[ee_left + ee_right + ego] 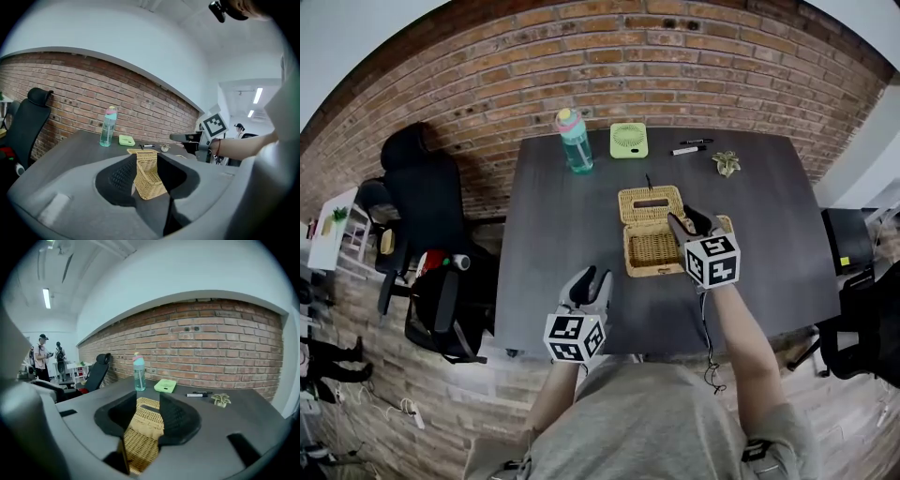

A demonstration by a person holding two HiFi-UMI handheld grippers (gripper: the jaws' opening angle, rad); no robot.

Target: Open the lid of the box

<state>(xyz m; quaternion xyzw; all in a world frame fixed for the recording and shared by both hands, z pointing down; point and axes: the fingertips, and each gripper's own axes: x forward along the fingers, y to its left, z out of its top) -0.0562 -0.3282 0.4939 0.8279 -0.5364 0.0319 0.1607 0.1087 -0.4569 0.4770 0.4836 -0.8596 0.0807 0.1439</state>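
Note:
A woven wicker box point(652, 247) stands open in the middle of the dark table point(553, 234), its lid point(651, 203) folded back toward the wall. My right gripper point(689, 222) hovers over the box's right rim, jaws open; in the right gripper view point(143, 416) the box's weave point(140, 441) shows in the gap with nothing pressed. My left gripper point(591, 278) stands open near the table's front edge, well short of the box. Seen from the left gripper point(146, 171), the box point(149, 180) lies farther off between the jaws.
Along the back of the table stand a teal bottle point(575, 141), a flat green device point(629, 140), a marker point(687, 149) and a small plant ornament point(727, 162). A black office chair point(422, 197) sits to the left, another chair point(858, 309) to the right.

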